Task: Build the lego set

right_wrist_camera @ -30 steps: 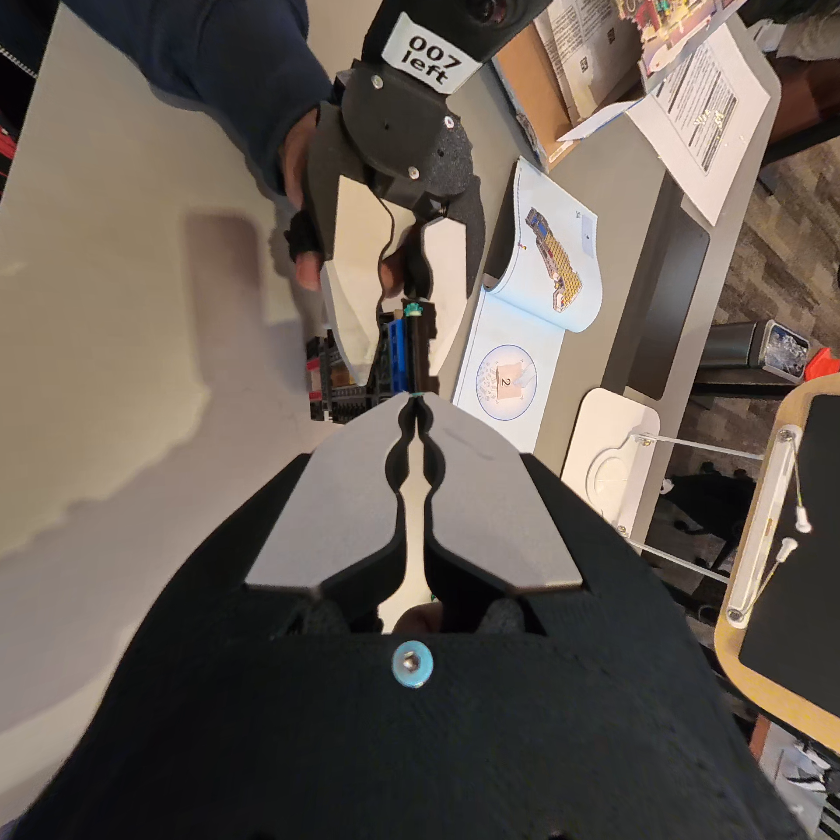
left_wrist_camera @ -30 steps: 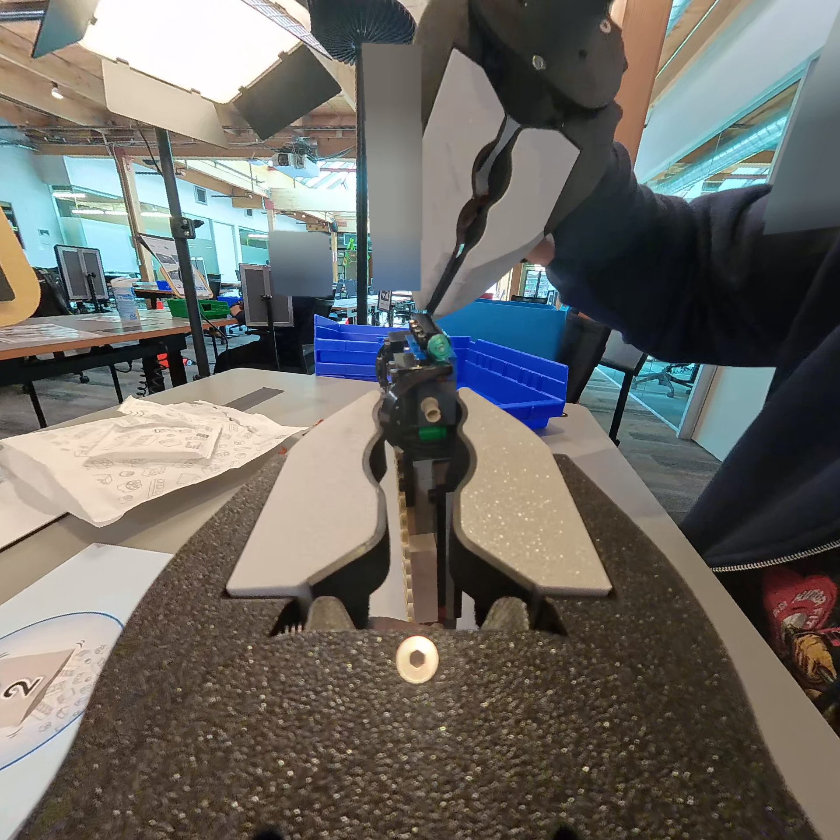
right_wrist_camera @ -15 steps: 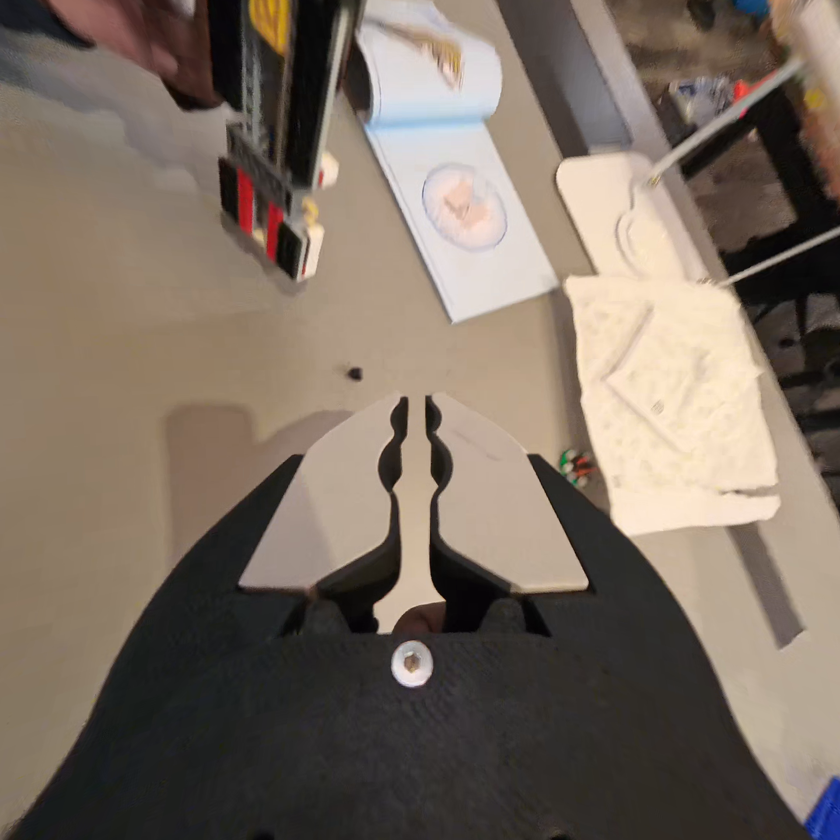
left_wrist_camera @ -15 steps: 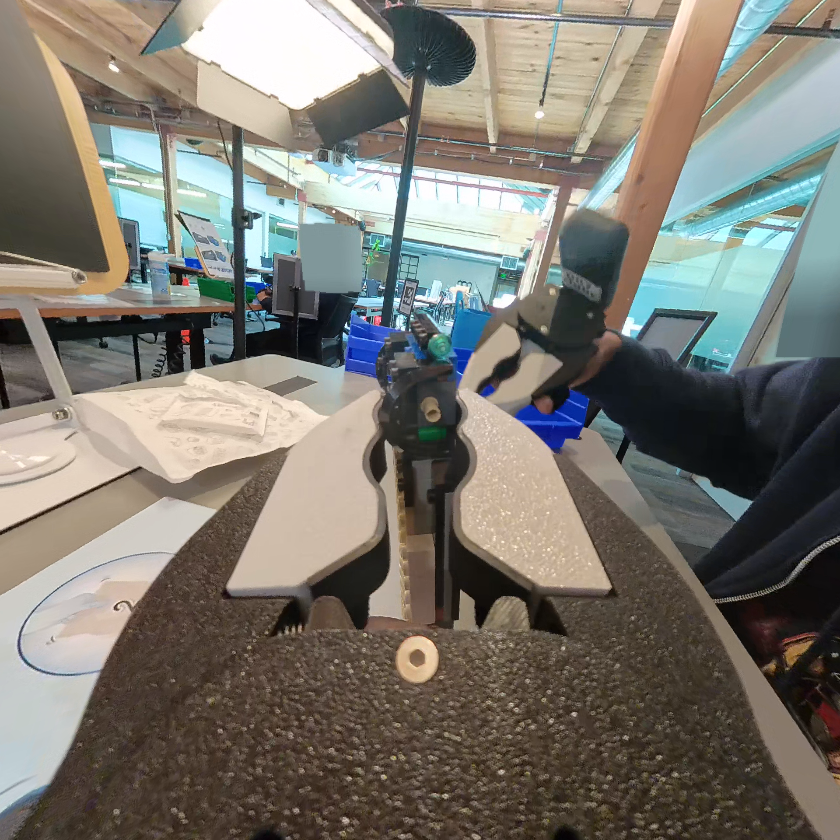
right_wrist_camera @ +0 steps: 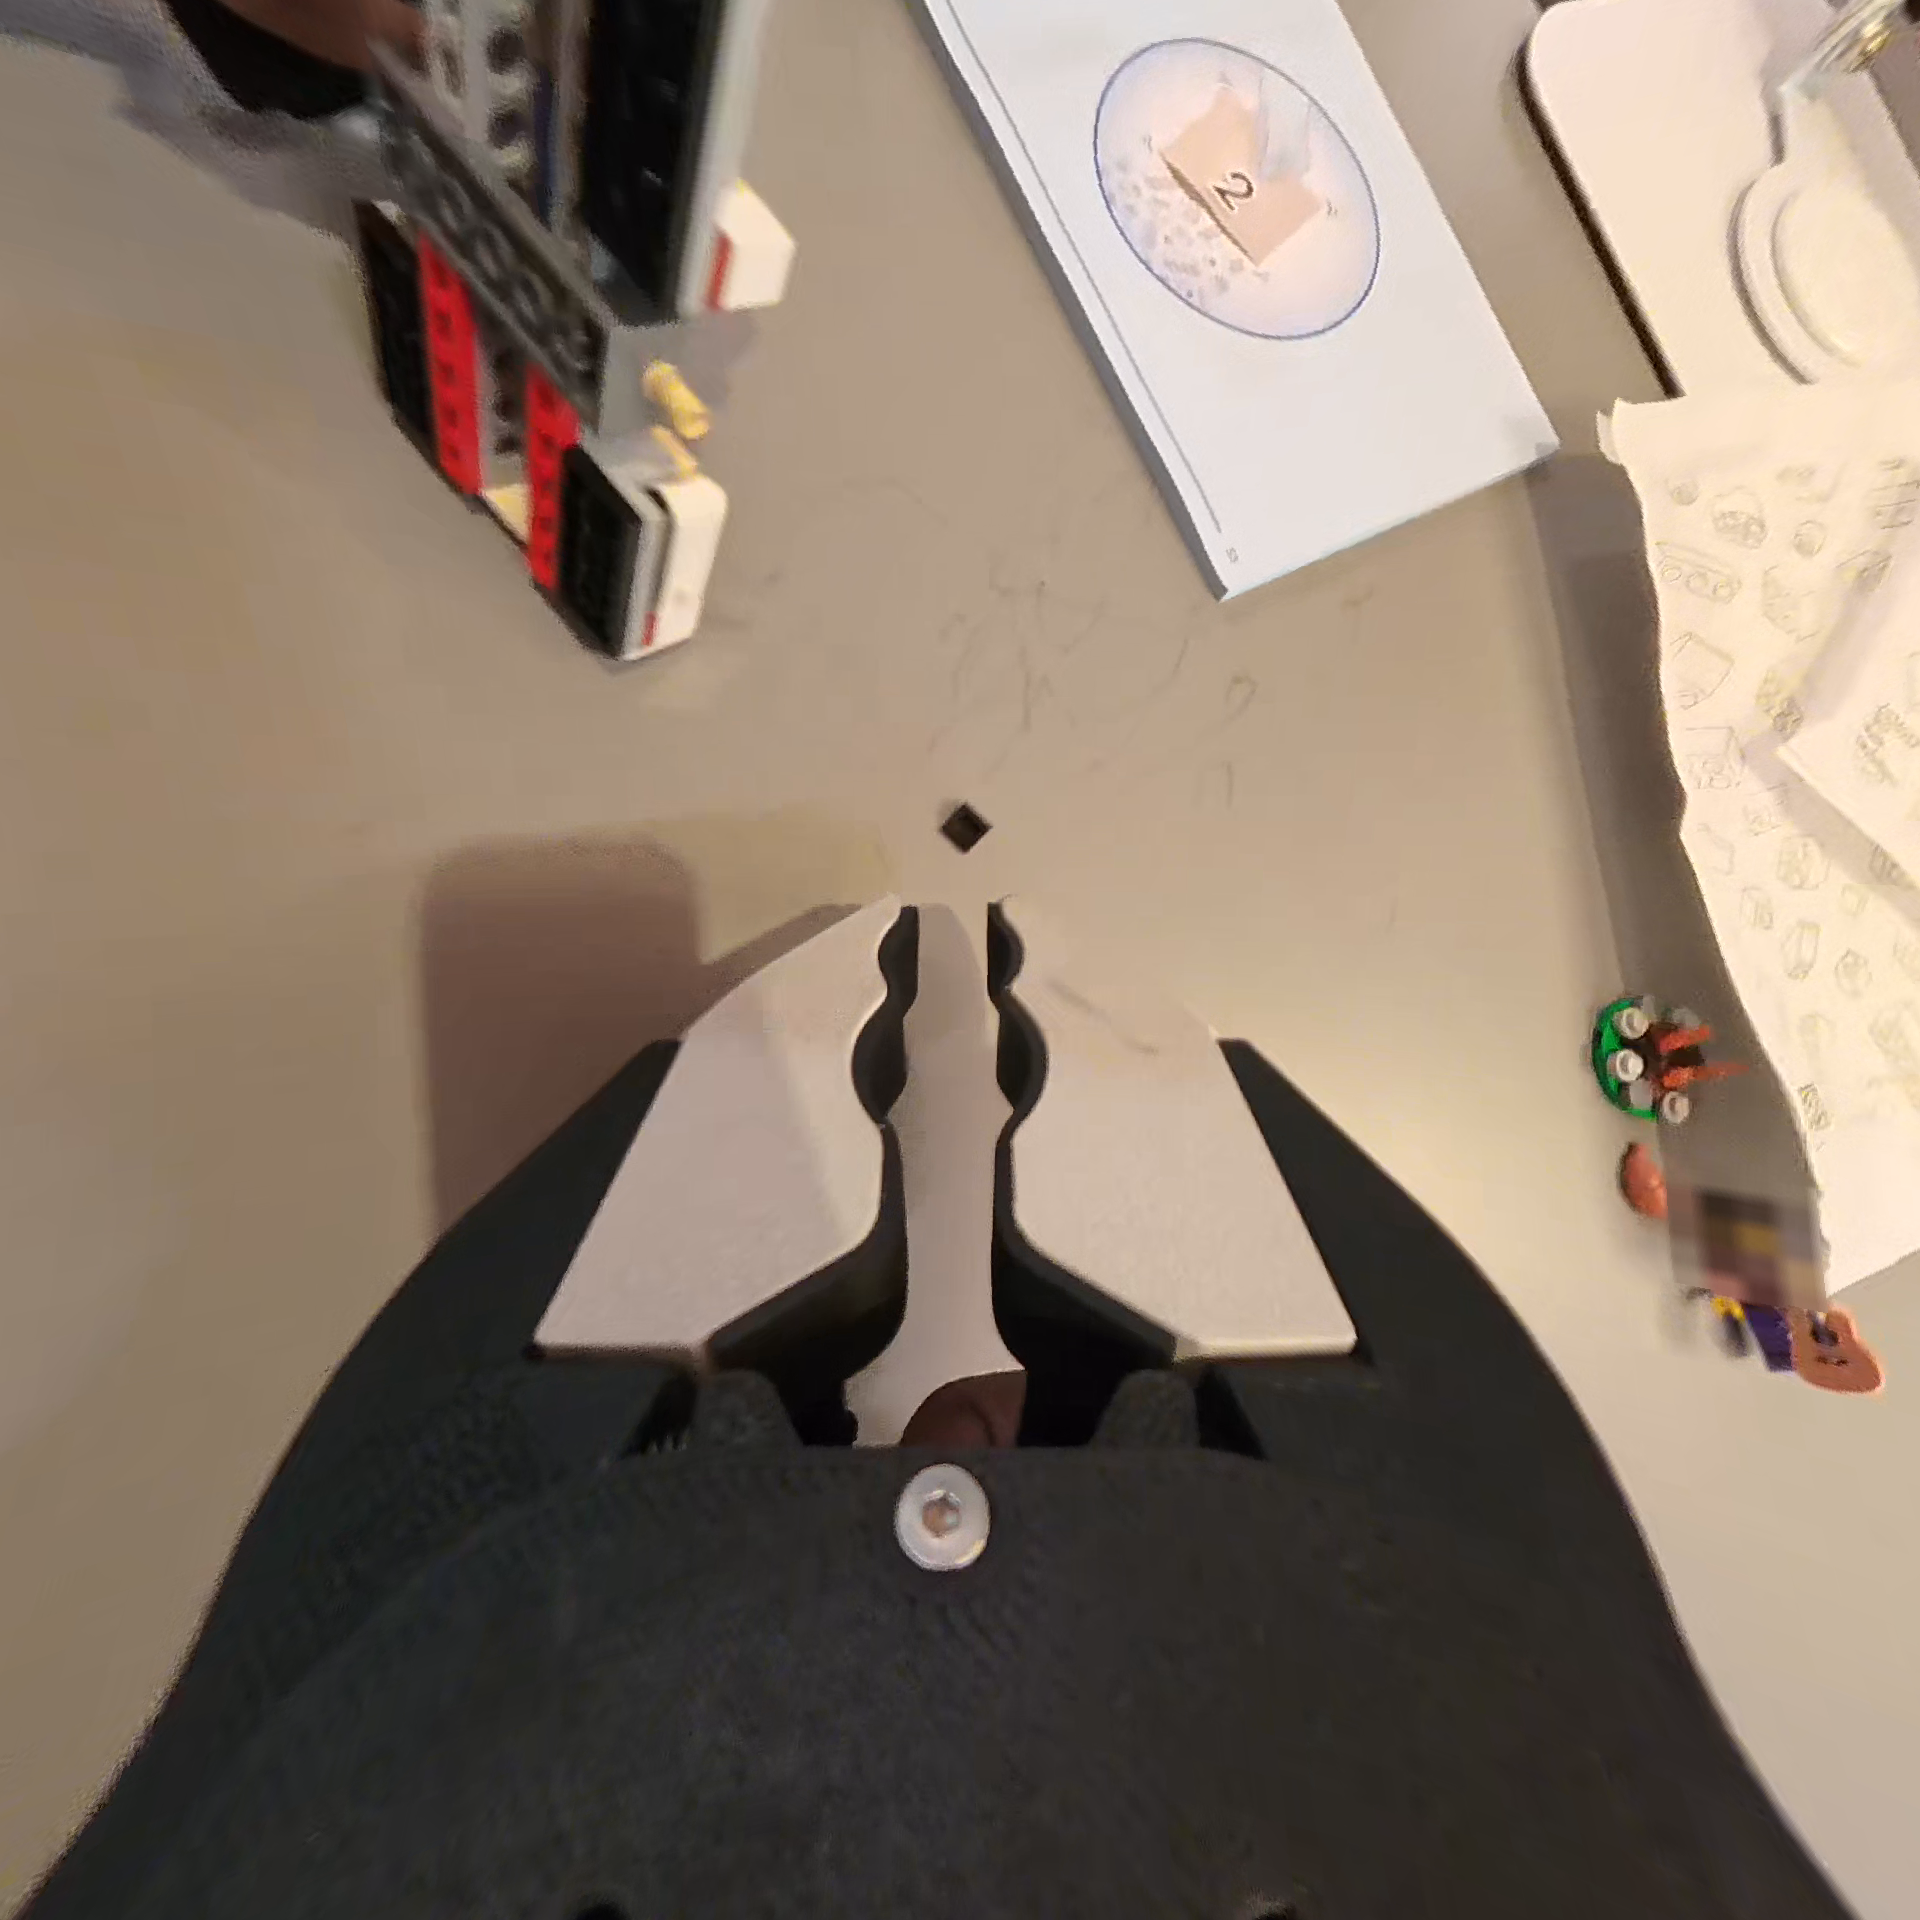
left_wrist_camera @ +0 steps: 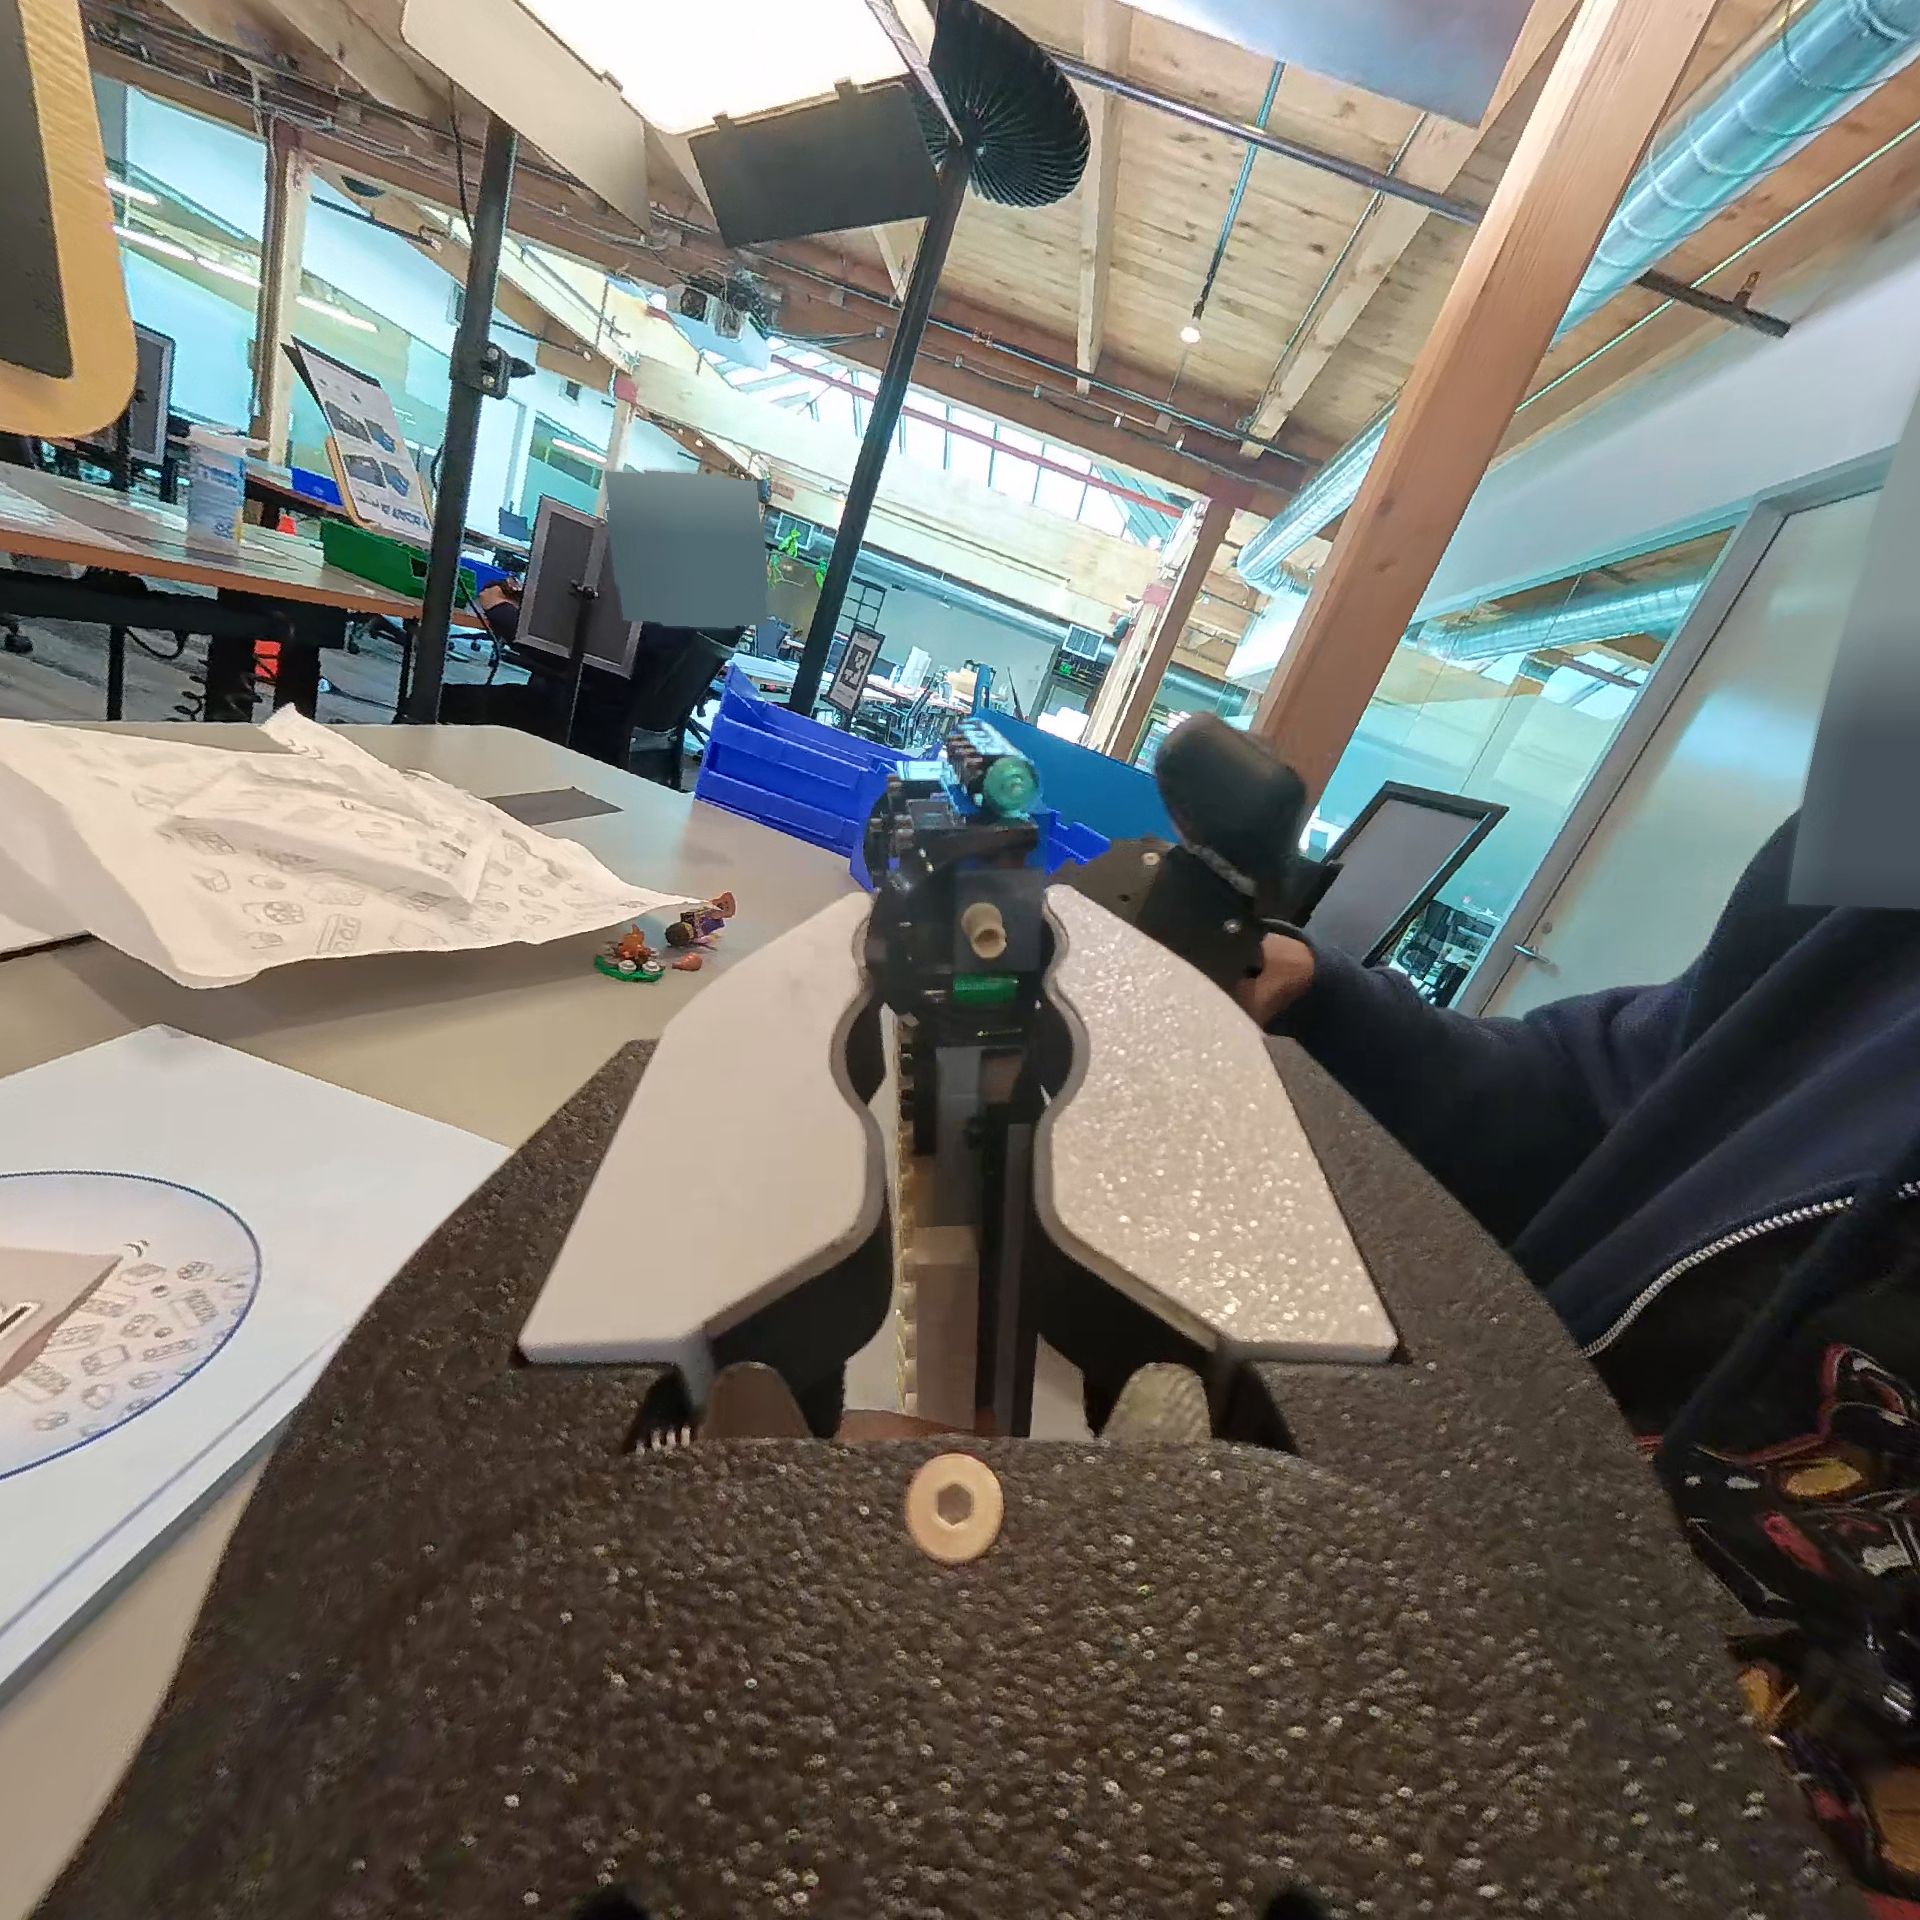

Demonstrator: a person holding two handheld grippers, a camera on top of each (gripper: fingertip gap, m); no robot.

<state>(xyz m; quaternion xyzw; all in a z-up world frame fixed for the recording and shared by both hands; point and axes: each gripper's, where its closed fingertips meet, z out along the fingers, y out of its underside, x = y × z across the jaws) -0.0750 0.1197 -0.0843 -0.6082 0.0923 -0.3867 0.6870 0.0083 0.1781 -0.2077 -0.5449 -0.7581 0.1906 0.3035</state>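
Note:
My left gripper (left_wrist_camera: 961,914) is shut on a brick-built model (left_wrist_camera: 961,883), black and grey with blue parts and a teal round stud on top; it sticks out past the fingertips. The same model (right_wrist_camera: 540,312) shows in the right wrist view at the upper left, with red, black and white bricks at its lower end, held above the table. My right gripper (right_wrist_camera: 951,909) is open and empty, low over the grey table (right_wrist_camera: 312,727). A small black square piece (right_wrist_camera: 964,829) lies on the table just ahead of its fingertips. The right gripper also shows in the left wrist view (left_wrist_camera: 1205,883), behind the model.
An open instruction booklet (right_wrist_camera: 1247,260) lies ahead to the right. A crumpled white paper bag (right_wrist_camera: 1808,727) lies at the right, with a small green round piece (right_wrist_camera: 1642,1060), a brown piece and a tiny guitar (right_wrist_camera: 1829,1361) beside it. Blue bins (left_wrist_camera: 790,769) stand at the table's far edge. My right fingertips sit around 15 centimeters from my left ones. The small green round piece (right_wrist_camera: 1642,1060) is closer to my right gripper, around 20 centimeters from its tips; the left tips are 30 centimeters off.
My right gripper left the top of the model, swung down over the table toward the small black piece, and its jaws parted. My left gripper kept its hold on the model.

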